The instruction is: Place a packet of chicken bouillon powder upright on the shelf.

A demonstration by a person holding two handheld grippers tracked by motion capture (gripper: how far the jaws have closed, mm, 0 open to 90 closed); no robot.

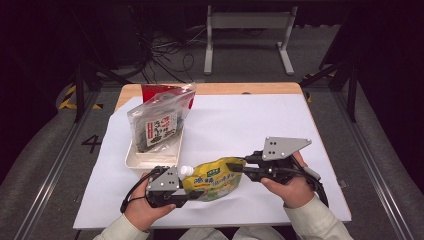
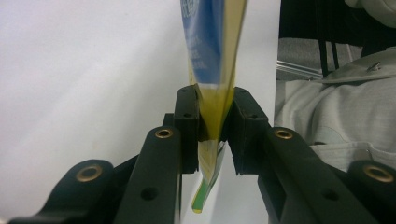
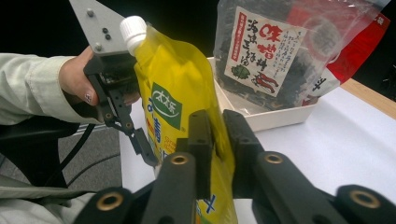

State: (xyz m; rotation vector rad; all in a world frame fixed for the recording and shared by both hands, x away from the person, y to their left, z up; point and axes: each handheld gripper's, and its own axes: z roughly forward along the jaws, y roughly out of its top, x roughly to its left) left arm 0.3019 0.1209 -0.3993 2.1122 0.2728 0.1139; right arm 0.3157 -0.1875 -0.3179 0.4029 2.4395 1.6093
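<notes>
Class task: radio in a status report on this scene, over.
Left gripper and right gripper clamp the yellow pouch. Pouch held above the table. Tray clear behind.

the yellow spouted pouch [image 3: 180,107] carries a green badge with white characters and blue script. behind it, the clear bag [image 3: 280,51] has a white label printed 味噌. left of the table, the floor [image 1: 60,150] bears a 4.

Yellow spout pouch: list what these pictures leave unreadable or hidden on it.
- Yellow spout pouch, high view: print too small to read.
- Left gripper view: pouch top cut off by the upper edge; blue print blurred.
- Right gripper view: the right gripper jaws cover the lower print; the bottom is cut off by the frame edge.
</notes>
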